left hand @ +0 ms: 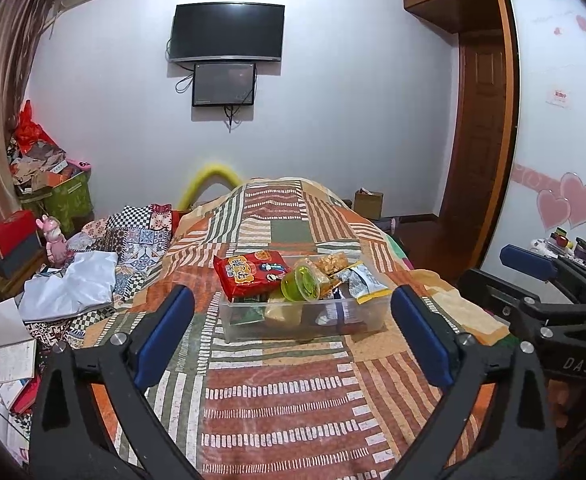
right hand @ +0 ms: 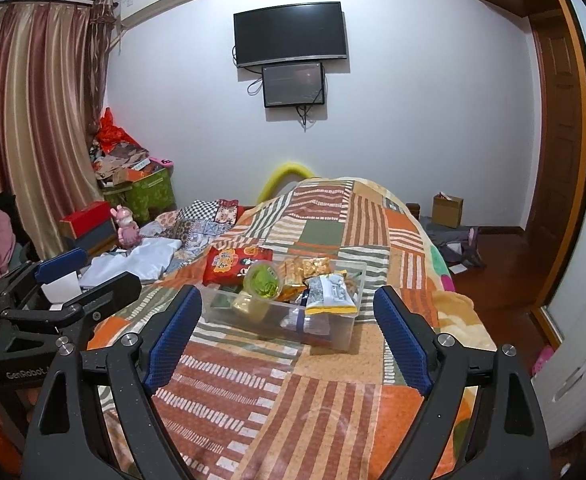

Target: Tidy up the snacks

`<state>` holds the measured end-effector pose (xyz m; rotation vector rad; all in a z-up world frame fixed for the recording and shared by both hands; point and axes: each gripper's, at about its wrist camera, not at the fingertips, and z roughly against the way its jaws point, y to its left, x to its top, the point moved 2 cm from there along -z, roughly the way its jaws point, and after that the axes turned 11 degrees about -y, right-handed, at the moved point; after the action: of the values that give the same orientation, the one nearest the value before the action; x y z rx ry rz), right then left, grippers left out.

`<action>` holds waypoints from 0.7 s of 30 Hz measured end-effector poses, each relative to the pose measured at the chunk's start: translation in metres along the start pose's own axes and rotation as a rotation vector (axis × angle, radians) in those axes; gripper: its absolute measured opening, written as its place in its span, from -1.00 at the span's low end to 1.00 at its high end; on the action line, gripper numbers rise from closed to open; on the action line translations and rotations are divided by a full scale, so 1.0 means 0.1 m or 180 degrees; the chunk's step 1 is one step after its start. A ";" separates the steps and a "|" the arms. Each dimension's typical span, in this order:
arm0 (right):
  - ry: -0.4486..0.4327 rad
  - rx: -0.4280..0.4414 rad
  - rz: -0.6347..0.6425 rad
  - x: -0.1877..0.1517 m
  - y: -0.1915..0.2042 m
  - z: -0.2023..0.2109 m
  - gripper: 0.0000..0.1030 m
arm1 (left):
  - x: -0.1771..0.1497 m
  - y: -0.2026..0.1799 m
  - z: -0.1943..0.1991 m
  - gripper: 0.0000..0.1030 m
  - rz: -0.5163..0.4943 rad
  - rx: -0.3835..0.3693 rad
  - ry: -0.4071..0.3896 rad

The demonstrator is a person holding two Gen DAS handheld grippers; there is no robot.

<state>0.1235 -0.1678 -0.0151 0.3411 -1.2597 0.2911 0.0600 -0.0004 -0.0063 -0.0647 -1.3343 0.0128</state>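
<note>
Snacks sit heaped in a clear plastic bin on the patchwork bedspread, and in the left wrist view the left gripper stands just short of it, jaws spread wide with nothing between the blue pads but quilt. A red snack bag leans over the bin's far left rim, a green-lidded cup lies tilted on top, and a white and yellow packet hangs over the right edge, so the pile looks dropped in rather than arranged. At the right edge of this view the right gripper shows beside the bed, level with the bin. From the right wrist view the same bin lies ahead and slightly left of centre, with the right gripper also wide open and empty, its pads apart from the bin's walls. The cup and the packet again sit uppermost, probably the easiest first picks. The left gripper appears at the far left, over the rumpled white cloth. Both claws pointing at the bin suggests sorting is about to start or has just finished.
</note>
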 end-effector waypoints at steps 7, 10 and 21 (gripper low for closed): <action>-0.0027 0.0022 0.0012 0.00 0.02 0.04 0.70 | -0.01 -0.01 0.01 0.94 -0.0006 0.0003 -0.0018; -0.0038 0.0040 0.0002 0.00 0.01 0.05 0.71 | -0.02 -0.01 0.02 0.94 -0.0004 0.0002 -0.0023; -0.0042 0.0040 -0.0014 -0.01 0.01 0.05 0.72 | -0.03 -0.01 0.02 0.94 0.0000 0.0007 -0.0031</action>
<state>0.1187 -0.1692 -0.0144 0.3572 -1.2705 0.2935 0.0571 -0.0016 -0.0084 -0.0630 -1.3438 0.0146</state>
